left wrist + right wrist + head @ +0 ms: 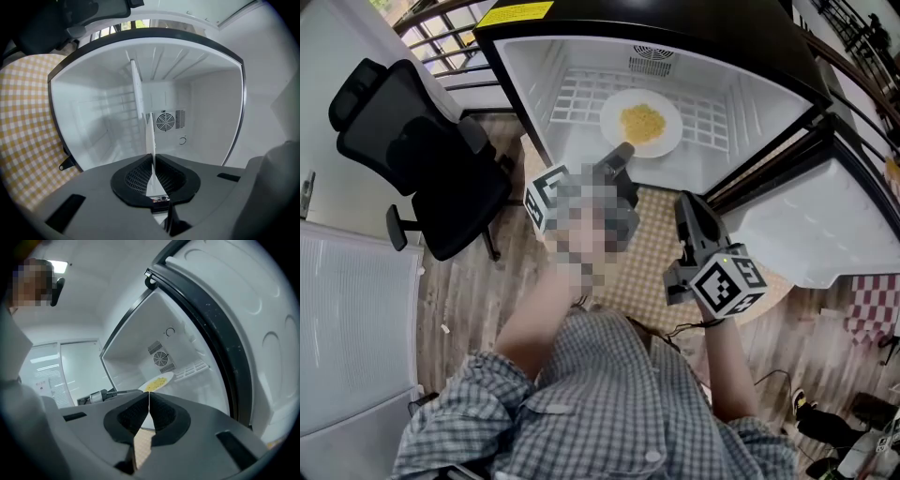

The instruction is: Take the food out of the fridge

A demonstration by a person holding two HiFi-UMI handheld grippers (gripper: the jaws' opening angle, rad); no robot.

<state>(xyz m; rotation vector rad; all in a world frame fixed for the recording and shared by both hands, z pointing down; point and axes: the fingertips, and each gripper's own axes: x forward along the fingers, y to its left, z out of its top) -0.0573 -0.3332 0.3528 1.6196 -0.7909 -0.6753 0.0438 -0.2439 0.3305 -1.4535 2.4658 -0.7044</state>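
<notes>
"While my left gripper [623, 150] clamps the plate [667, 141] by its rim, where's the food [642, 120]?"

"On that plate, inside the fridge [750, 112], twelve o'clock from me. My right gripper [686, 201] hangs closed and empty at its five o'clock."

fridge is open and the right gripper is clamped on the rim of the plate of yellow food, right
No: the left gripper is clamped on the plate rim, as the left gripper view shows. The right gripper is shut on nothing. The fridge is open.
</notes>
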